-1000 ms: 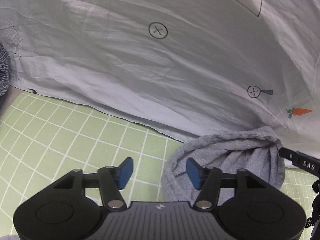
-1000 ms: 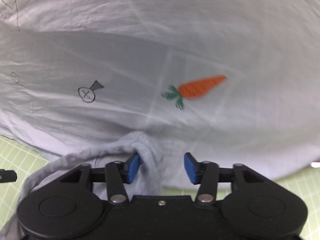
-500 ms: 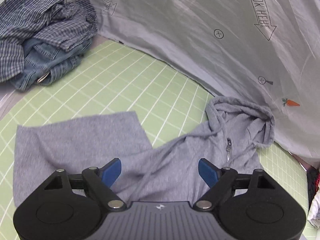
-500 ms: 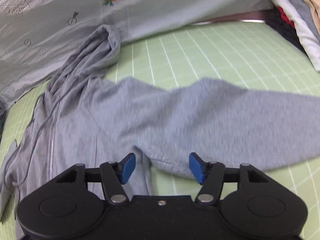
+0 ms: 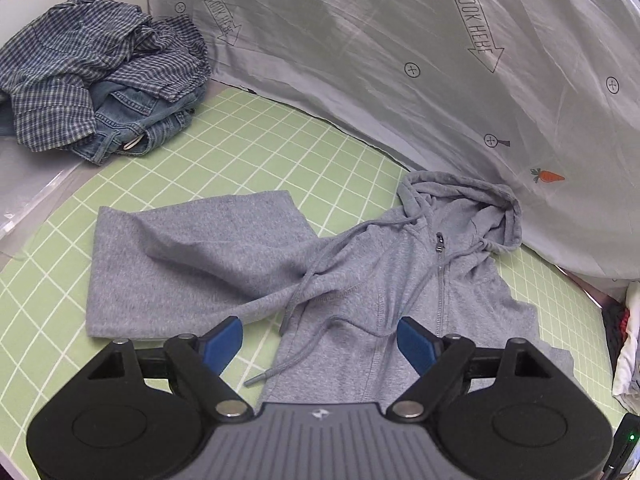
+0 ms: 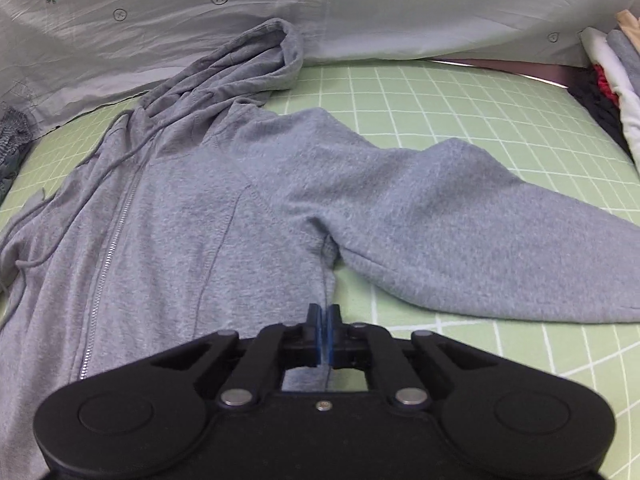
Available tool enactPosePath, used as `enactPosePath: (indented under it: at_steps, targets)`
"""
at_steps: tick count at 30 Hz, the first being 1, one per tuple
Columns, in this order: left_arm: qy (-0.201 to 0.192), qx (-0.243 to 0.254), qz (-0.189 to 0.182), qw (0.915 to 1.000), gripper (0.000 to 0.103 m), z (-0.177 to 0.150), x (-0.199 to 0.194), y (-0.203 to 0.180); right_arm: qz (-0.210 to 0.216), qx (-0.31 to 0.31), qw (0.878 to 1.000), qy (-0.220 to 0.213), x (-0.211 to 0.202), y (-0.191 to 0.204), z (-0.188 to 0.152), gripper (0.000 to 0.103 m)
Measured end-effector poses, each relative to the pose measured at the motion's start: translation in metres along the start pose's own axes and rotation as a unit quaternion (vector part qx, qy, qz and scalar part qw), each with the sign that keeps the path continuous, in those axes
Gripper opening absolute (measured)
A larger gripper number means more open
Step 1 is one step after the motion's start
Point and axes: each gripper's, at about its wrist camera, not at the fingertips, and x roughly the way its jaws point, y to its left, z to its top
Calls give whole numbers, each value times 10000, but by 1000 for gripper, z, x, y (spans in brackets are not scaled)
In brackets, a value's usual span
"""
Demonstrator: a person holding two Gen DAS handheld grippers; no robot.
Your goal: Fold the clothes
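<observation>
Between the blue pads of the right gripper (image 6: 322,330), whose fingers had closed together, a thin fold of the grey zip-front hooded sweatshirt (image 6: 192,216) was pinched at its side seam, just below the armpit; the left gripper (image 5: 318,340) hung above the garment's other flank with its fingers spread wide and nothing between them. Doing this step well would probably mean bringing the left fingers down onto the matching side seam, opposite the right grip, and taking both layers of fabric rather than the top one alone, so that the body could be lifted or drawn evenly without twisting. The loose drawstring (image 5: 312,280) trailing across the chest looked likely to snag and was best kept clear of the pads. The sweatshirt lay front-up on the green gridded cutting mat (image 5: 256,152) that covered the desk, its long axis running from the hem near the grippers to the hood (image 6: 256,60), which pointed away and was bunched against the pale grey printed sheet (image 5: 400,60) at the back. Both sleeves spread sideways, roughly across that axis. A crumpled blue checked shirt (image 5: 80,76) on denim sat well apart at the far left, and folded garments (image 6: 612,72) were stacked at the right edge.
</observation>
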Motion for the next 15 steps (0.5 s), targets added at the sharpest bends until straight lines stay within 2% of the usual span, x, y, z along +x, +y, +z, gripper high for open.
enactPosePath:
  at_steps: [6, 11, 13, 15]
  targets:
    - [-278, -519, 453, 9972, 85, 5, -13, 34, -680, 114, 9976, 2, -2, -21, 3, 2]
    - [-232, -1085, 789, 9907, 85, 10, -9, 74, -877, 248, 9958, 66, 0, -32, 8, 4]
    - [-136, -1241, 916, 9879, 85, 12, -2, 88, -937, 274, 9952, 79, 0, -33, 8, 17]
    - [-27, -1310, 1067, 9856, 85, 15, 5, 102, -996, 299, 9945, 91, 0, -33, 8, 20]
